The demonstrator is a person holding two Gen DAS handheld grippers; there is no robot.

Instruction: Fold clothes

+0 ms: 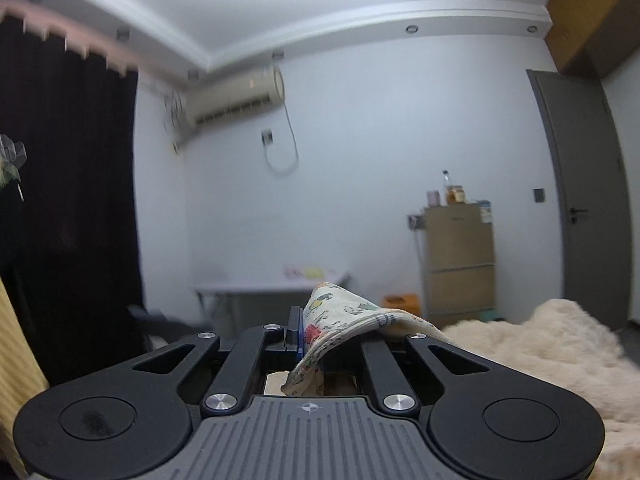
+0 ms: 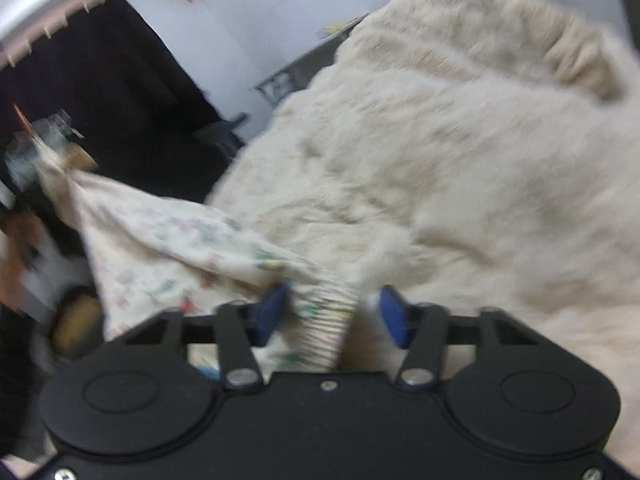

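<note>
Above the fluffy blanket, the left hand-held gripper is pinching the printed garment aloft, still unfolded, while the right hand-held gripper, spread, is straddling its ribbed hem.

Right gripper w/ blue pads stood apart; ribbed hem of printed cream garment lay between them, near left pad, contact probably not made, frame too blurred. Garment stretched up-left to the other gripper. Fluffy cream blanket spread behind; dark curtain at left.
</note>
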